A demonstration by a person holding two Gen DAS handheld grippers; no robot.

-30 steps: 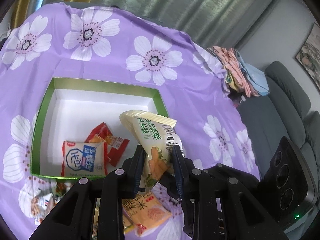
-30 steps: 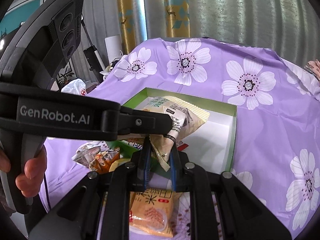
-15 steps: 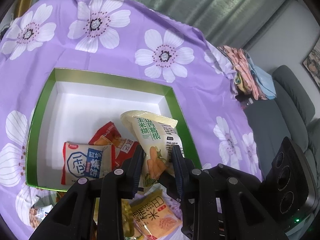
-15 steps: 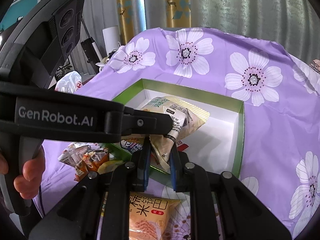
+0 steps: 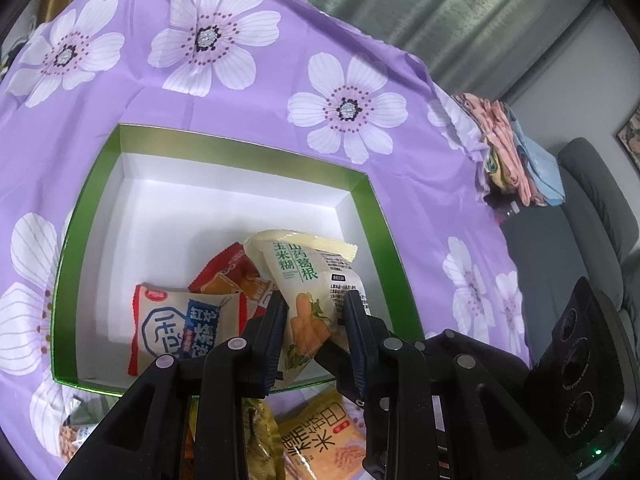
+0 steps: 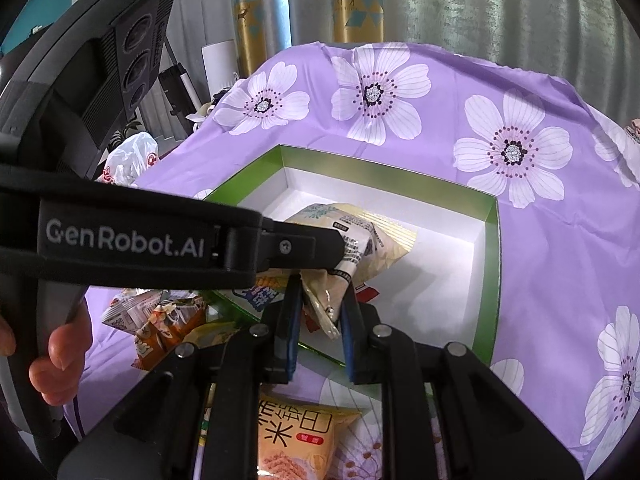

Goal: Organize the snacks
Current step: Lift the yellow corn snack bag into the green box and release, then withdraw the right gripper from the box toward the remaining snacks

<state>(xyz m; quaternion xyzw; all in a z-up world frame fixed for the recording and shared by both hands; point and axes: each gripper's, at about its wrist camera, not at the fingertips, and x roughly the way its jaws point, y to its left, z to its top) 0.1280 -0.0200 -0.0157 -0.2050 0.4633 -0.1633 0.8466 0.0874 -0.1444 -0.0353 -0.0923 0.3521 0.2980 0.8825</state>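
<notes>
A cream snack packet (image 5: 308, 280) with green lettering hangs over the near end of a green-rimmed white box (image 5: 372, 216). My left gripper (image 5: 316, 300) is shut on the packet's lower half, one finger on each side. In the right wrist view the same packet (image 6: 360, 240) sits over the box (image 6: 494, 260), and its crumpled bottom edge is between the fingers of my right gripper (image 6: 320, 286), whose jaws are opening slightly. The left gripper's finger (image 6: 312, 248) crosses from the left onto the packet. A red and white packet (image 5: 180, 320) and a red one (image 5: 228, 276) lie in the box.
An orange packet (image 6: 296, 432) lies on the purple flowered cloth (image 5: 200, 92) under the grippers. Several loose packets (image 6: 160, 320) are left of the box. A hand (image 6: 60, 352) holds the left gripper's handle. Folded clothes (image 5: 512, 148) and a grey sofa (image 5: 580, 220) are at right.
Both grippers have carried the cream packet forward and down, from in front of the box's near rim to over its near end. The box looks larger.
</notes>
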